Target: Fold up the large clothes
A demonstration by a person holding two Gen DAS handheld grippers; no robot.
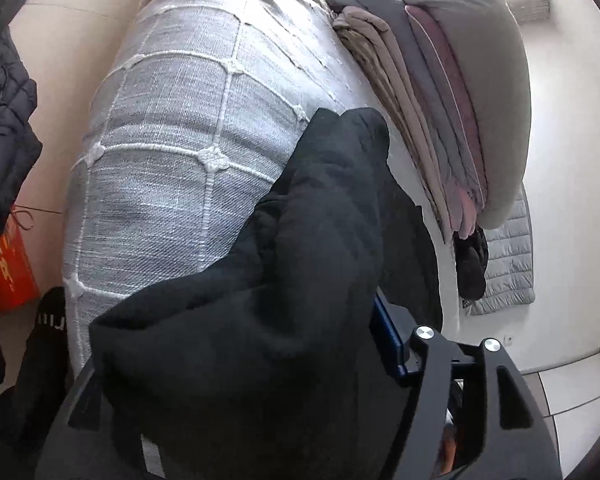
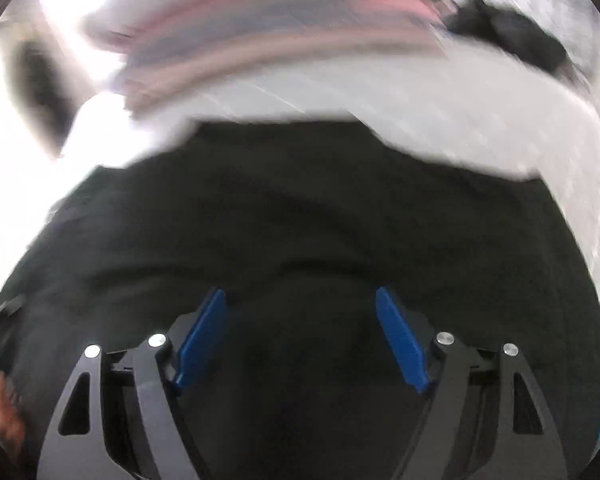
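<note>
A large black garment is bunched over my left gripper and hides its left finger; only the blue right pad shows, pressed against the cloth. The jaws look closed on the fabric. The garment lies on a grey-white quilted bed cover. In the blurred right wrist view the same black garment spreads below my right gripper, whose blue pads stand wide apart with only cloth behind them.
A stack of folded grey, beige and pink clothes sits on the bed's far side, also blurred in the right wrist view. A dark quilted jacket hangs at left, above an orange bag. A grey quilted vest lies by the wall.
</note>
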